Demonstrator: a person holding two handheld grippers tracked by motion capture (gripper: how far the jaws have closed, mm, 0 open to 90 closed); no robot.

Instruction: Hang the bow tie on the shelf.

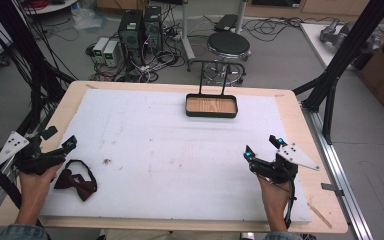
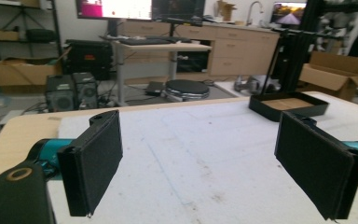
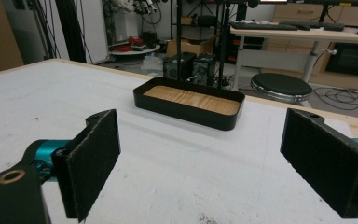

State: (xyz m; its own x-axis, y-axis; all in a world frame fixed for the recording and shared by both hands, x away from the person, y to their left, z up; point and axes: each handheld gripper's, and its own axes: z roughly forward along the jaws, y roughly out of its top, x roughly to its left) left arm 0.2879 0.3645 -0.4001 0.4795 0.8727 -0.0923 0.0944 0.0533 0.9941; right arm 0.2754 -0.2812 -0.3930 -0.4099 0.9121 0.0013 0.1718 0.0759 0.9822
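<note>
The bow tie (image 1: 76, 183) lies at the worktop's (image 1: 180, 150) near left edge, just beside the open, empty left claw (image 1: 56, 138); the right claw (image 1: 263, 145), also open, is well apart.

Bow tie (image 1: 75, 181): near end partly covered by the left hand (image 1: 35, 182).
Forearms: cut off by the high view's bottom edge.
Tray (image 2: 289, 105): its near corner sits behind the left tool's (image 2: 198, 165) pad in the left gripper view.
Counter (image 1: 180, 150) specks: too small to identify.
</note>
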